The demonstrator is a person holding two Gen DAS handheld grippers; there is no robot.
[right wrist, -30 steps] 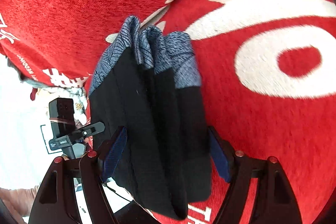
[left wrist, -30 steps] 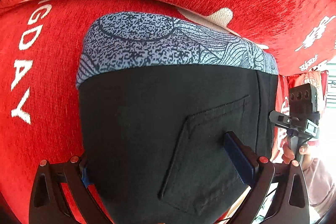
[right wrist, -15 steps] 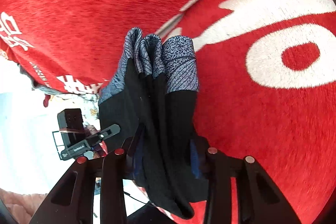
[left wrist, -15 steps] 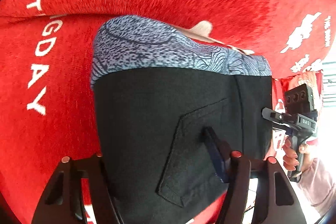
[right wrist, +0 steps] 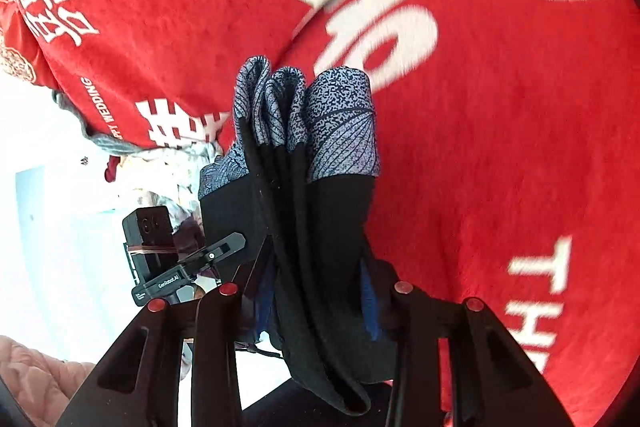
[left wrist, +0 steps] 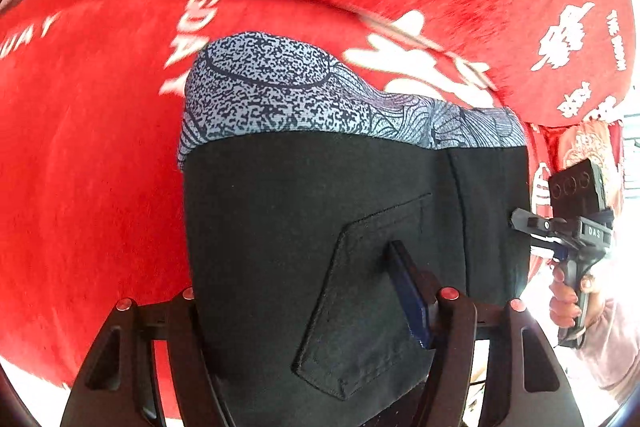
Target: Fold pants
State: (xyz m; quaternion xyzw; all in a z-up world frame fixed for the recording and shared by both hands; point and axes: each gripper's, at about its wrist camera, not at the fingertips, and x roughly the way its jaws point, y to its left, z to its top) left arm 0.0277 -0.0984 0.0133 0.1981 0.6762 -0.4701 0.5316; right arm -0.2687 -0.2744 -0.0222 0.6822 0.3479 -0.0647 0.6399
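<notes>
Folded black pants with blue patterned waistband [left wrist: 340, 227] clamped by left tongs [left wrist: 304, 311] and right tongs [right wrist: 316, 291], held above red printed blanket [left wrist: 100, 167]

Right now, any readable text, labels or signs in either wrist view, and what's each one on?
"GenRobot.AI": side of the left claw, right wrist view.
"DAS": body of the right claw, left wrist view.
"WEDDING": red cloth, near its edge; the word before it is blurred.
"TH": large white letters on the cloth, cut off by the frame.
White Chinese characters on the cloth: decorative, not legible.
Pants: no text.
</notes>
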